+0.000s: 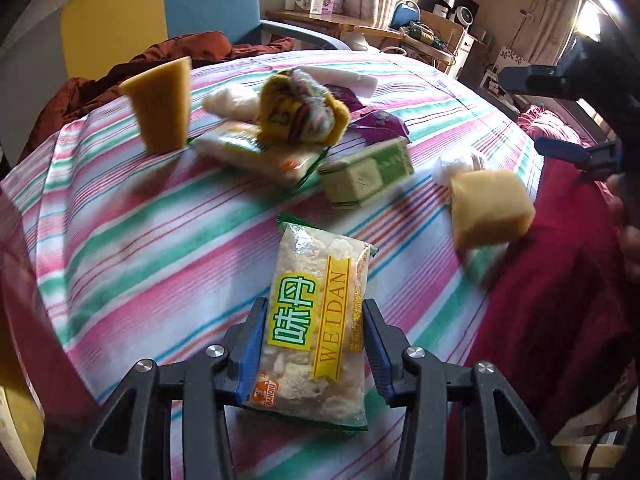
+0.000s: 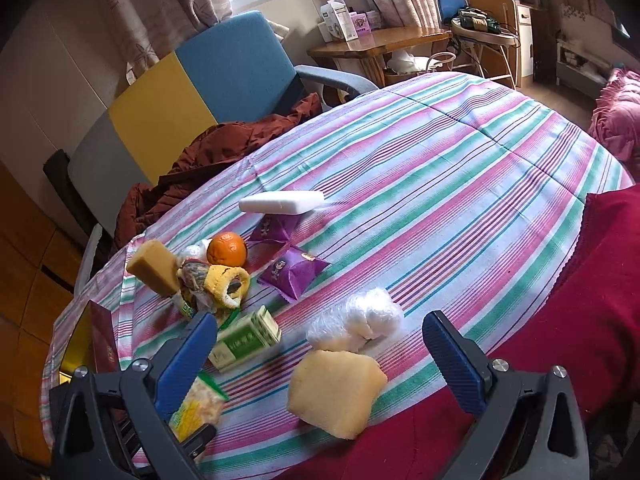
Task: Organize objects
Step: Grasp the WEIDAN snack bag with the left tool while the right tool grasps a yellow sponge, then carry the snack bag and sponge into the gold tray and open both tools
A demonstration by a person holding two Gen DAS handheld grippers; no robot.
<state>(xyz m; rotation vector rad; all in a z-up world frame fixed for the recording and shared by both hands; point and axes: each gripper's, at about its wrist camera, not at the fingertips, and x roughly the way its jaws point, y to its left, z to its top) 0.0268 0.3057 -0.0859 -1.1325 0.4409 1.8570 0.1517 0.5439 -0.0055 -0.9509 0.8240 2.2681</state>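
A striped cloth (image 2: pixel 440 184) in pink, green and white covers the bed, with a dark red blanket (image 2: pixel 560 280) along its near right edge and a rust-brown garment (image 2: pixel 224 148) bunched at the far left side. Beyond stands a chair (image 2: pixel 224 64) with a blue and yellow back.

The left tongs (image 1: pixel 316 344) are closed on a snack packet (image 1: pixel 316 320) marked WEIDAN, the blue pads pressing its two long sides; the packet juts forward from between them, and whether it rests on the cloth or hangs just above it cannot be told.

The right tongs (image 2: pixel 320 356) stand wide apart and grip nothing. Between their fingers, touching neither, lies a pale yellow sponge block (image 2: pixel 336 392) at the edge where cloth meets blanket. Just behind the block sits a bundle of clear-wrapped white rolls (image 2: pixel 360 320).

Left of these lies a green box (image 2: pixel 246 338), and farther back a heap: a second yellow sponge (image 2: pixel 152 266) standing up, a yellow knitted sock (image 2: pixel 228 280), an orange (image 2: pixel 227 248), and two purple packets (image 2: pixel 292 270). A white foam block (image 2: pixel 282 202) lies farthest off.
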